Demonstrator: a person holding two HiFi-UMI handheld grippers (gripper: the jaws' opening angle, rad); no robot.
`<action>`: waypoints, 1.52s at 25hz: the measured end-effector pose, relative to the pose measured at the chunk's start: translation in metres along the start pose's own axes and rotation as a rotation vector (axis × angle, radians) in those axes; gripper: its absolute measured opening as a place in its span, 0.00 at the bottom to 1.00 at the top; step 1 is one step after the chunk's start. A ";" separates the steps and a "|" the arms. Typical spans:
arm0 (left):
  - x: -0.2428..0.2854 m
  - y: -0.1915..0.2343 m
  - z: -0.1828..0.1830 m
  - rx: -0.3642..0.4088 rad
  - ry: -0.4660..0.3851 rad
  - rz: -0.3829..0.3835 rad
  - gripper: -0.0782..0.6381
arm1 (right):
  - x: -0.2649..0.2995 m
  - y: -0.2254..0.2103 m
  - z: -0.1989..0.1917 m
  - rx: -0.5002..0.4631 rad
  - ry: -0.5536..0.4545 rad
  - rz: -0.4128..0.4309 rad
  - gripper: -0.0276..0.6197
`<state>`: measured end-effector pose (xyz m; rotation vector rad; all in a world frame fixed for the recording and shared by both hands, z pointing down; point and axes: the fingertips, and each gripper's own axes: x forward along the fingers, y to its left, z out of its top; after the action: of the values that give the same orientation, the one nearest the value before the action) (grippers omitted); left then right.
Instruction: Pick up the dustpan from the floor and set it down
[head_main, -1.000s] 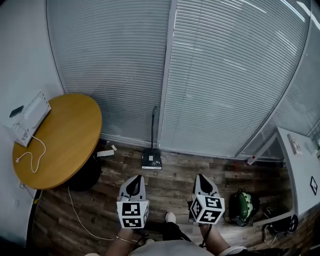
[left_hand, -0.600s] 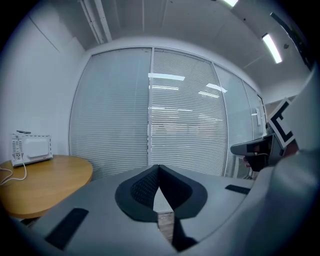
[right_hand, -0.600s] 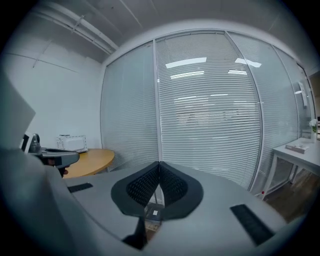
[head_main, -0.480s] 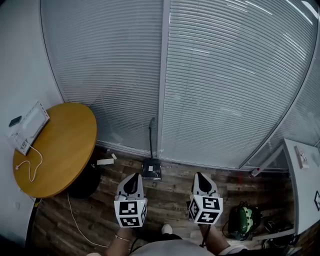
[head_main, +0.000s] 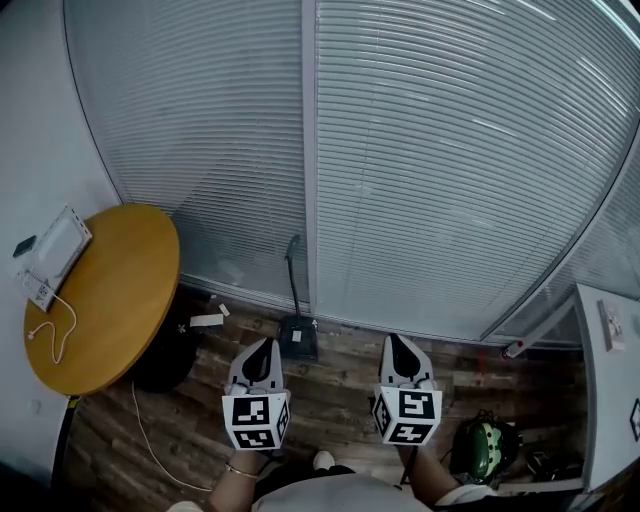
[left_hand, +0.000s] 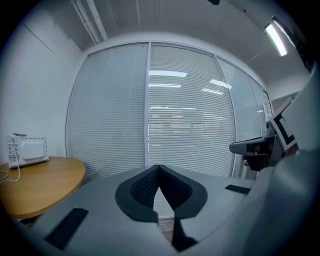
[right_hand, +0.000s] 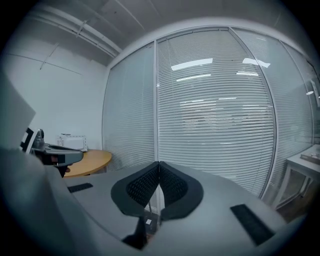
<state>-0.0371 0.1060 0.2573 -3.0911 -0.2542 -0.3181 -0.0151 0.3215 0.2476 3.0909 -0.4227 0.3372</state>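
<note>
A black dustpan (head_main: 297, 337) with a long upright handle (head_main: 292, 270) stands on the wood floor against the blinds. In the head view my left gripper (head_main: 262, 349) hangs just left of and below the pan, its jaws shut and empty. My right gripper (head_main: 396, 345) hangs further right, level with the left one, also shut with nothing in it. In the left gripper view the pads (left_hand: 159, 172) meet at the tips; in the right gripper view the pads (right_hand: 159, 170) meet too, and the dustpan handle (right_hand: 148, 212) shows through the gap below them.
A round wooden table (head_main: 100, 290) with a white device (head_main: 52, 245) and cable stands at the left. A white cable (head_main: 150, 420) trails on the floor. At the right are a green-and-black bag (head_main: 480, 445) and a white desk (head_main: 610, 380). Blinds (head_main: 440, 160) close the far side.
Both grippers have moved forward toward the blinds, and the dustpan now lies closer, just ahead of the left gripper. Jaws stayed shut.
</note>
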 end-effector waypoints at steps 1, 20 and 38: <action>0.002 -0.001 0.000 0.002 0.003 0.003 0.13 | 0.003 -0.002 0.000 -0.005 -0.001 0.002 0.09; 0.058 0.008 0.002 0.021 0.008 0.027 0.13 | 0.055 -0.017 0.006 -0.023 -0.043 0.029 0.09; 0.168 0.083 0.023 -0.033 -0.040 0.081 0.13 | 0.194 0.004 0.049 -0.082 -0.066 0.071 0.09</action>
<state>0.1433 0.0517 0.2681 -3.1326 -0.1257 -0.2609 0.1761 0.2648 0.2410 3.0188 -0.5353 0.2124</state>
